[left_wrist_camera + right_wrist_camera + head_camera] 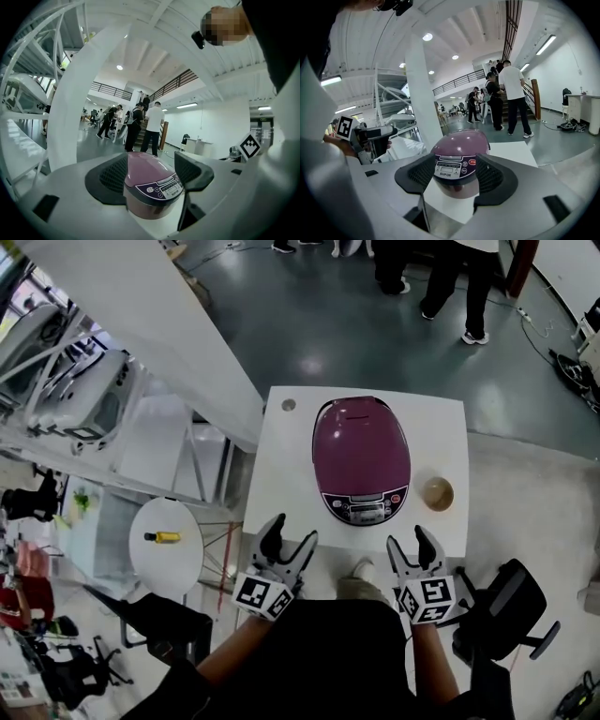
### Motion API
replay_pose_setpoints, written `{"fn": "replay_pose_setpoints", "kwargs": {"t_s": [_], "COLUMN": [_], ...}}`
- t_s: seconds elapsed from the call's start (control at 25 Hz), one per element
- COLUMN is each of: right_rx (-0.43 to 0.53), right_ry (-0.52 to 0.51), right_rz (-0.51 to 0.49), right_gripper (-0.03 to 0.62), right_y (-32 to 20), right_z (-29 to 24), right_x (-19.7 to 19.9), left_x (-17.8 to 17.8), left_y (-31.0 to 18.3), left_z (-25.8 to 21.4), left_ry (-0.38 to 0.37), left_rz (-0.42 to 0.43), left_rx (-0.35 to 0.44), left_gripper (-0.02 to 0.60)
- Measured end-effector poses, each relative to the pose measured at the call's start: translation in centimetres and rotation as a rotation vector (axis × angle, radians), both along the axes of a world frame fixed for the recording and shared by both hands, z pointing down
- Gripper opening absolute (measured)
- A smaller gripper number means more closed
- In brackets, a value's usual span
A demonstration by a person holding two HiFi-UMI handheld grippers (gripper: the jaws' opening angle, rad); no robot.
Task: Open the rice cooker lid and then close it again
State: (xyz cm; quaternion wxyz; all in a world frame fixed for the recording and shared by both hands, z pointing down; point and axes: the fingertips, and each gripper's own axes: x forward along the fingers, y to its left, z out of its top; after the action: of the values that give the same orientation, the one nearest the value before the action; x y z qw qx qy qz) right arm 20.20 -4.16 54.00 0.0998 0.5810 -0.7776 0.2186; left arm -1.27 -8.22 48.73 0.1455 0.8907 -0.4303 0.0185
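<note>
The white worktop (281,456) is carrying the purple rice cooker (361,457), lid down; you are holding the left hand-held gripper (292,531) and right hand-held gripper (409,540) just before the cooker, jaws apart, gripping nothing.

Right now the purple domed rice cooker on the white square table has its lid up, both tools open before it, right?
No: the head view shows the purple domed rice cooker with its lid down. It stands on the white square table, left tool and right tool open before it.

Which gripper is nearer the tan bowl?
The right gripper: the bowl sits right of the rice cooker, ahead of its jaws; the left gripper is farther.
</note>
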Motion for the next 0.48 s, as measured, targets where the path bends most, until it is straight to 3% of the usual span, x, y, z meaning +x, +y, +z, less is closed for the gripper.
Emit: {"fn": "replay_pose_setpoints", "kwargs": {"t_s": [0.28,0.4,0.48], "right_rx": [0.038,0.071,0.074], "right_ry": [-0.009,-0.01,-0.021], "right_rz": [-0.113,-0.132,-0.132], "right_gripper": [0.241,0.175,0.173], "right_y": [-2.8,-3.7,-4.3], "right_z": [-0.7,-1.3,-1.3], "right_x": [-0.8,-0.3,0.0], "left_x": [1.0,1.8,2.1], "left_y": [-0.2,0.2,0.5], "left_z": [0.2,0.3,0.2], "left_ry": [-0.019,-0.021,-0.021], "left_rz": [-0.055,-0.054,-0.047], "left_rx": [-0.006,-0.013,-0.017], "left_gripper": [0.288,0.288,0.288]}}
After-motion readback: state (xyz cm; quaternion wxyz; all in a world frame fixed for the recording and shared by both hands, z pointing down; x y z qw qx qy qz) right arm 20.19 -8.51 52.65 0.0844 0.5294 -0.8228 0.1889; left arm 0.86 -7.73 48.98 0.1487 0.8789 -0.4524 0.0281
